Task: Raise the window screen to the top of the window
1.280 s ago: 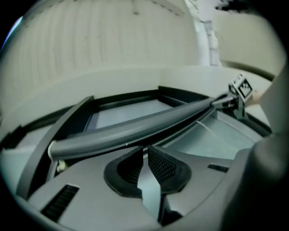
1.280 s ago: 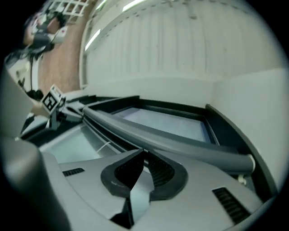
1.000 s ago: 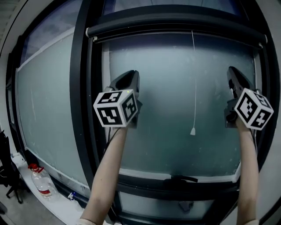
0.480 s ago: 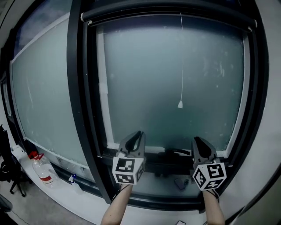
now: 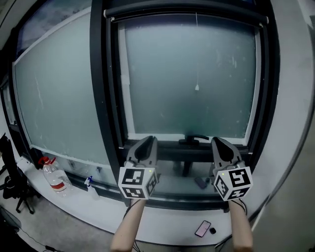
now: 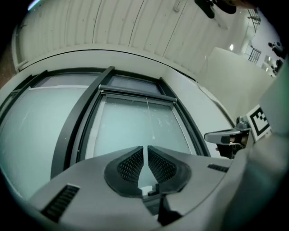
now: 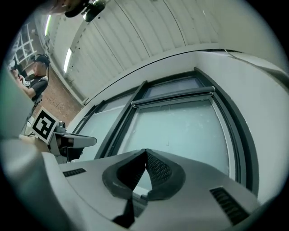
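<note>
1. The left gripper (image 5: 149, 141) has its grey jaws all but together, a hairline slit apart, with nothing between them.
2. The right gripper (image 5: 218, 141) has its jaw tips touching and is empty.
3. The left forearm (image 5: 129, 229) and right forearm (image 5: 239, 229) reach forward side by side. Both grippers tilt upward at the bottom edge of the black-framed frosted window (image 5: 106, 98).
4. The dark rolled window screen (image 5: 187, 12) lies along the window's top edge, with its thin white pull cord (image 5: 196, 49) hanging below.

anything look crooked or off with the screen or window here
nothing stands out: the window screen sits rolled up and level along the top, its pull cord hangs straight down the glass, and the water bottle at lower left stands upright
</note>
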The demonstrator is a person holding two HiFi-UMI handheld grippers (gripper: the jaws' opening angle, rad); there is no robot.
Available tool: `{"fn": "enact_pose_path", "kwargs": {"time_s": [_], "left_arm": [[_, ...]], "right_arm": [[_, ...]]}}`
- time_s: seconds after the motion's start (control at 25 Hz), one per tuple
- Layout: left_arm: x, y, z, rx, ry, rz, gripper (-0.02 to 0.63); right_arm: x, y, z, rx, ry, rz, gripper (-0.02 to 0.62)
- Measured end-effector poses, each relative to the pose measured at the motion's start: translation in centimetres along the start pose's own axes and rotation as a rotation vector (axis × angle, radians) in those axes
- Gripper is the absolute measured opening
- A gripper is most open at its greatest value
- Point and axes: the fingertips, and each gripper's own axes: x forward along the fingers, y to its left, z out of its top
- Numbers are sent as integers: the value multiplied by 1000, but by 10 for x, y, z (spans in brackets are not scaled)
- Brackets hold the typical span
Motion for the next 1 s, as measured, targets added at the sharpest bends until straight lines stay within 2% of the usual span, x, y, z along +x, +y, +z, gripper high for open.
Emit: {"fn": "enact_pose_path", "kwargs": {"time_s": [0.12, 0.32, 0.44, 0.64, 0.84, 1.0], "left_arm": [[-64, -17, -5, 5, 42, 1, 30], [-152, -45, -17, -46, 140, -21, 29], [-186, -66, -16, -45, 168, -40, 29], [-243, -100, 1, -51, 183, -43, 29], [-329, -142, 13, -80, 224, -7, 29], [-387, -188, 22, -39, 276, -26, 29]], "right_arm": [[-51, 37, -5, 48, 59, -24, 6], [-131, 99, -8, 66, 154, -34, 6], [-165, 114, 1, 98, 168, -46, 6], [-228, 126, 16, 80, 196, -69, 6], [-332, 151, 22, 100, 261, -81, 6], [-409, 162, 31, 167, 292, -60, 6]]}}
